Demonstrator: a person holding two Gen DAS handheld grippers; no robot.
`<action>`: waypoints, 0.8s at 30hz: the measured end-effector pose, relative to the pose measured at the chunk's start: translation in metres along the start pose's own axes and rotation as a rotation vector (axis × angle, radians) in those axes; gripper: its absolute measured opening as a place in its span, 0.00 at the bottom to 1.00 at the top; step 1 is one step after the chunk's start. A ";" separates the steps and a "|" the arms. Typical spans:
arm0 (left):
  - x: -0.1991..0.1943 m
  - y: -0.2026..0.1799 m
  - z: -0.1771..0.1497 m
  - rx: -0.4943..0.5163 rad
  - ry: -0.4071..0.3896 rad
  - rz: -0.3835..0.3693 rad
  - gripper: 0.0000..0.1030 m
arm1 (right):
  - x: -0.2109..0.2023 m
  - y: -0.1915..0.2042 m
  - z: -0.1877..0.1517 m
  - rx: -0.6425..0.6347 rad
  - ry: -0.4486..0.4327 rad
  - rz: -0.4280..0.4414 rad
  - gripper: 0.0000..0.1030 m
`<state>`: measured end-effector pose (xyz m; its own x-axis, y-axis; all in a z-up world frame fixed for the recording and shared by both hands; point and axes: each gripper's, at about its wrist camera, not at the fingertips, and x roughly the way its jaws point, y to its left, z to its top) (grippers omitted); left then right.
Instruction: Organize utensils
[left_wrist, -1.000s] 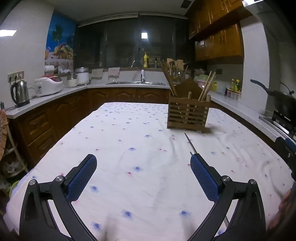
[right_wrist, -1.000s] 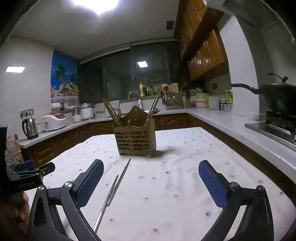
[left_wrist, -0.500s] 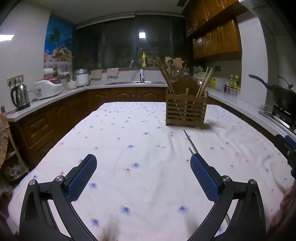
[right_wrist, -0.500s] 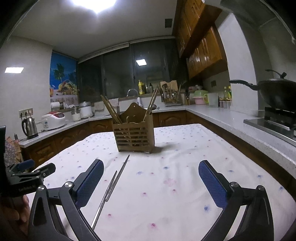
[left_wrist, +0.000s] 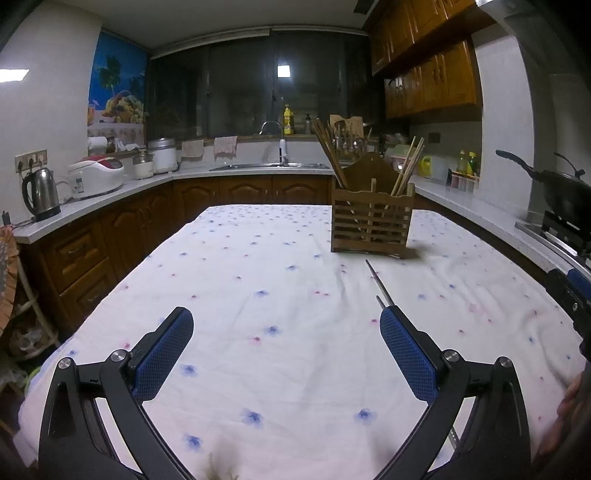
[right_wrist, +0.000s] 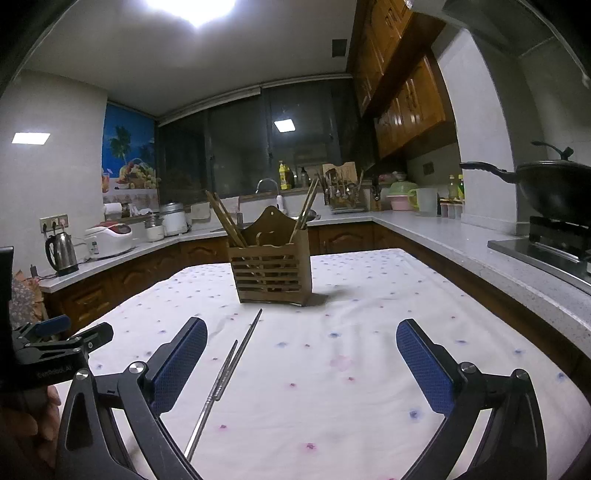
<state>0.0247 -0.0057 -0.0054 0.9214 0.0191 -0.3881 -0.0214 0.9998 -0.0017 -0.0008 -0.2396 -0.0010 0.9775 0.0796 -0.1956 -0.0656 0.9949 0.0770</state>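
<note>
**Both claws eased back from the chopstick holder**

Since a second ago both cameras have tilted slightly, so the wooden holder (left_wrist: 371, 225) sits a little lower in each frame; the utensils lie where they lay.

Left wrist view: the left claw (left_wrist: 282, 354) fills the bottom of the frame, spread wide and empty, its blue pads (left_wrist: 162, 363) well apart over a white flowered cloth on the tabletop (left_wrist: 258, 280). Right of centre stands the slatted wooden holder with wooden chopsticks (left_wrist: 406, 168) leaning out of it. Below it, a pair of metal chopsticks (left_wrist: 378, 282) lies on the cloth, its near end hidden behind the right-hand pad.

Right wrist view: the right claw (right_wrist: 301, 363) is likewise released and empty at the bottom. The metal chopsticks (right_wrist: 229, 365) run diagonally from lower left toward the holder (right_wrist: 271, 269) at centre, just beside the left-hand pad. A hand (right_wrist: 26, 424) with the other claw shows at the lower left edge.
</note>
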 end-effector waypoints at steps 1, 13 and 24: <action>0.000 0.000 0.000 -0.001 0.002 0.002 1.00 | 0.000 0.001 0.000 -0.001 -0.001 0.002 1.00; 0.000 0.006 0.002 -0.016 0.012 0.009 1.00 | -0.002 0.012 0.004 -0.022 -0.016 0.017 1.00; -0.001 0.007 0.002 0.000 0.000 0.007 1.00 | -0.002 0.013 0.005 -0.019 -0.014 0.025 1.00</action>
<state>0.0246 0.0018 -0.0031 0.9214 0.0258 -0.3877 -0.0277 0.9996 0.0007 -0.0024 -0.2267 0.0050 0.9781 0.1037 -0.1806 -0.0938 0.9936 0.0629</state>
